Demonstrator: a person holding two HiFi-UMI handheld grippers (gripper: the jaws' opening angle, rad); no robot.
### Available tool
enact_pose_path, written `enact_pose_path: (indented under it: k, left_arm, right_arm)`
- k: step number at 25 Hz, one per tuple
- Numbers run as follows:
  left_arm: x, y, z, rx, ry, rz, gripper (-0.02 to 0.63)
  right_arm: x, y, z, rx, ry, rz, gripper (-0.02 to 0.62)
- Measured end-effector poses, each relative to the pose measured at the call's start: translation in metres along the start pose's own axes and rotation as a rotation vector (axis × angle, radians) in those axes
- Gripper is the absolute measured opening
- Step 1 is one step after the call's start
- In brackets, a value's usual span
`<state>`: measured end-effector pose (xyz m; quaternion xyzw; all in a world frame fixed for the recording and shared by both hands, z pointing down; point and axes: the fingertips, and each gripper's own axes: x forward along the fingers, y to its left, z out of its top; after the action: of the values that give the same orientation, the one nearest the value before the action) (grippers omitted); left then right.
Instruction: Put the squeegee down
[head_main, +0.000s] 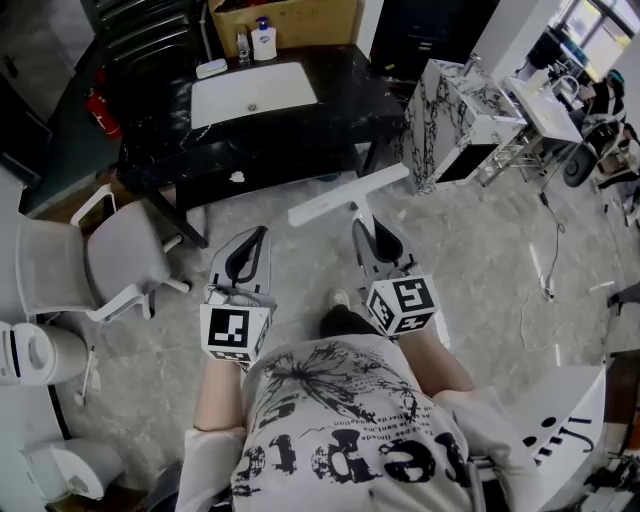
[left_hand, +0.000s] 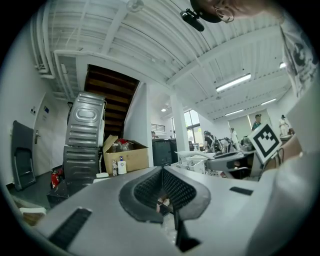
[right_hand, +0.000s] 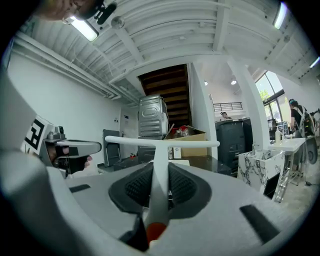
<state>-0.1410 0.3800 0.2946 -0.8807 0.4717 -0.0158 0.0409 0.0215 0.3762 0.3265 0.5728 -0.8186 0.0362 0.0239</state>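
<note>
The squeegee (head_main: 347, 197) is white and T-shaped, with its long blade crosswise in the air in front of the black table (head_main: 300, 125). My right gripper (head_main: 362, 230) is shut on its handle and holds it about level. In the right gripper view the handle (right_hand: 159, 165) runs up between the pads to the blade (right_hand: 161, 143), and its red end (right_hand: 156, 231) shows at the bottom. My left gripper (head_main: 258, 238) hovers beside it on the left, shut with nothing between its pads; the left gripper view shows the fingertips (left_hand: 161, 172) meeting.
A white sink (head_main: 252, 92) is set in the black table, with a soap bottle (head_main: 264, 40) and a cardboard box (head_main: 285, 18) behind it. A grey chair (head_main: 118, 262) stands at left, a marble-patterned cabinet (head_main: 452, 118) at right. The floor is grey stone.
</note>
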Motion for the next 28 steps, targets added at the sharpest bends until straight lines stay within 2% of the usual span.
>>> enact_pose_path:
  k: [7, 17, 22, 28]
  left_arm:
    - [0.078, 0.003, 0.004, 0.012, 0.007, 0.035, 0.011]
    - [0.197, 0.007, -0.002, 0.023, 0.032, 0.132, 0.011]
    - [0.242, 0.012, -0.010, 0.022, 0.044, 0.140, 0.011]
    - [0.290, 0.038, -0.013, 0.008, 0.054, 0.144, 0.011]
  right_arm:
    - [0.055, -0.059, 0.009, -0.015, -0.004, 0.055, 0.071]
    - [0.139, -0.162, 0.016, 0.013, 0.006, 0.121, 0.071]
    - [0.172, -0.208, 0.019, 0.028, 0.014, 0.104, 0.071]
    - [0.216, -0.236, 0.016, 0.036, 0.031, 0.087, 0.071]
